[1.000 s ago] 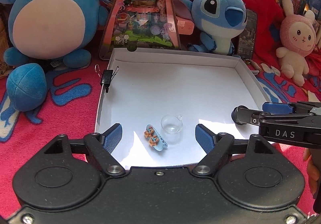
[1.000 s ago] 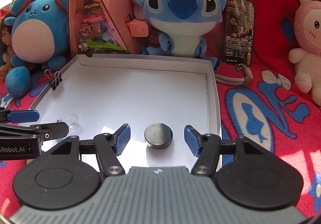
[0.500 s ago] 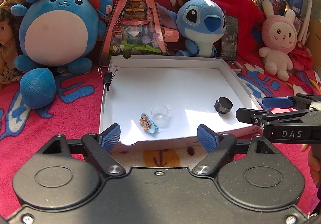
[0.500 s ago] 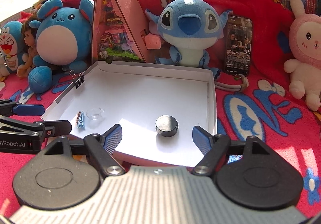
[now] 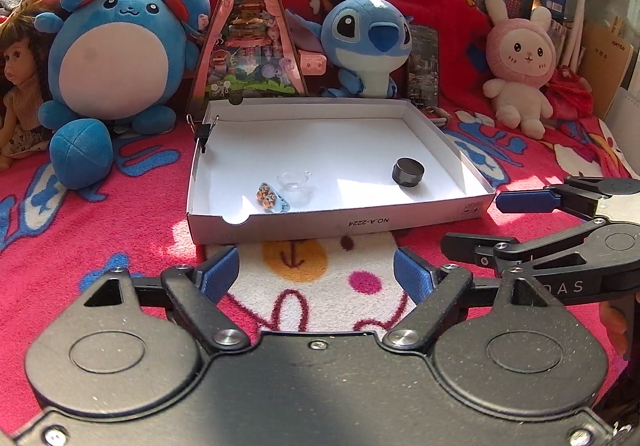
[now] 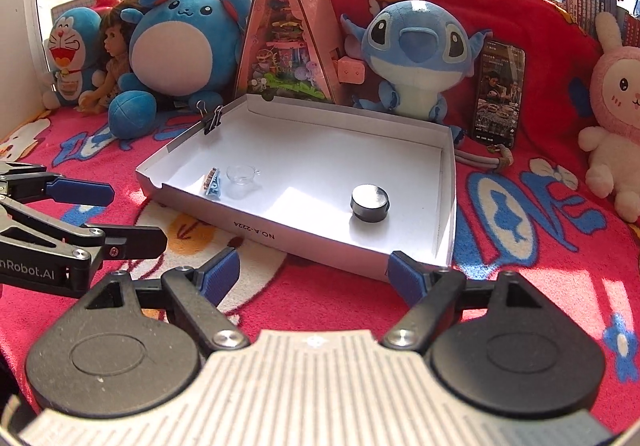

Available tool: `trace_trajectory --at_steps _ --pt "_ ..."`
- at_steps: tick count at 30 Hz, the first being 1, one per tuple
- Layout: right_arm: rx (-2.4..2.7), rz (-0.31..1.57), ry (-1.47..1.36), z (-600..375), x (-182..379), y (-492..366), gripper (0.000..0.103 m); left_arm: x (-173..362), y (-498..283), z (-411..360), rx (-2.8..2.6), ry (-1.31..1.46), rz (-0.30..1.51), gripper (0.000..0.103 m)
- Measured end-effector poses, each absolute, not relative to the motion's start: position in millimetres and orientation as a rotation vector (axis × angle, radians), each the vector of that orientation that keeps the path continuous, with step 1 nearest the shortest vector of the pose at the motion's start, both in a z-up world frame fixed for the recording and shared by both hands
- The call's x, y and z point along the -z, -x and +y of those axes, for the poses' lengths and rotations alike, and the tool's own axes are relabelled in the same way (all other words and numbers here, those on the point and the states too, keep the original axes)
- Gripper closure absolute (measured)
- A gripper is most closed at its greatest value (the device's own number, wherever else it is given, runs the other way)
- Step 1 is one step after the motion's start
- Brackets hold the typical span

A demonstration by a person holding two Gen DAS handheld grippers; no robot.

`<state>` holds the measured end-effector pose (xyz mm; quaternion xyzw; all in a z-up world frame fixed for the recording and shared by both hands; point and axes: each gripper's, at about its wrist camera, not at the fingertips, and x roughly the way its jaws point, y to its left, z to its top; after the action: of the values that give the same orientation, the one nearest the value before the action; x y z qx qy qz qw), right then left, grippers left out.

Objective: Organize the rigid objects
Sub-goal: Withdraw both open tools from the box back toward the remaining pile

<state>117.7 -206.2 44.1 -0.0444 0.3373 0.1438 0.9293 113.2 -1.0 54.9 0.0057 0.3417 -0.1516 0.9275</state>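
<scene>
White tray: the shallow cardboard tray (image 5: 320,150) lies on the red blanket (image 5: 100,238), and I now see it from outside its near wall rather than from over its floor.
Left hand-held gripper: my left hand-held gripper (image 5: 316,272) has pulled back clear of the tray; its blue pads stand wide apart over the blanket with nothing between them.
Right hand-held gripper: my right hand-held gripper (image 6: 314,272) has backed off too; its jaws have just been opening and hold nothing, the near tray corner only showing beyond them.
Black puck: the round black puck (image 6: 370,202) that sat between the right pads a second ago now rests free on the tray floor, near the right wall.
Clear cup: the small clear cup (image 5: 294,182) sits toward the front left of the tray.
Blue toy: the little blue toy (image 5: 272,198) lies just beside the cup, on its left.
Meaning: I judge all three rigid pieces are placed in the tray, both tools are free, and this step looks finished.
Surroundings: plush toys (image 5: 116,58) line the back, untouched.
</scene>
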Motion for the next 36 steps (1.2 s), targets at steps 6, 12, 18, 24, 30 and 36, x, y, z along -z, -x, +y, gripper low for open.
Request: trace_trajectory --at_steps 6,12,18,24,30,36 --pt "-0.308 0.683 0.099 -205.8 -38.8 -97.7 0.013 -52.3 -94.6 0.2 0.320 -0.019 0.691 0.019" --pt "-0.317 0.686 0.106 -206.1 -32.0 -78.7 0.013 -48.8 -77.2 2.9 0.323 -0.015 0.678 0.019" --pt "-0.326 0.686 0.122 -205.8 -25.5 -60.2 0.012 -45.2 -56.5 3.6 0.329 -0.046 0.659 0.019" --pt "-0.311 0.671 0.139 -212.4 -23.9 -44.2 0.011 -37.7 -40.6 9.1 0.365 -0.035 0.684 0.027" --pt "-0.280 0.673 0.159 -222.6 -22.8 -36.0 0.011 -35.9 -24.8 10.5 0.376 -0.081 0.676 0.049" --pt "-0.269 0.694 0.178 -227.9 -13.5 -27.3 0.011 -27.9 -20.5 8.3 0.413 -0.087 0.721 0.059"
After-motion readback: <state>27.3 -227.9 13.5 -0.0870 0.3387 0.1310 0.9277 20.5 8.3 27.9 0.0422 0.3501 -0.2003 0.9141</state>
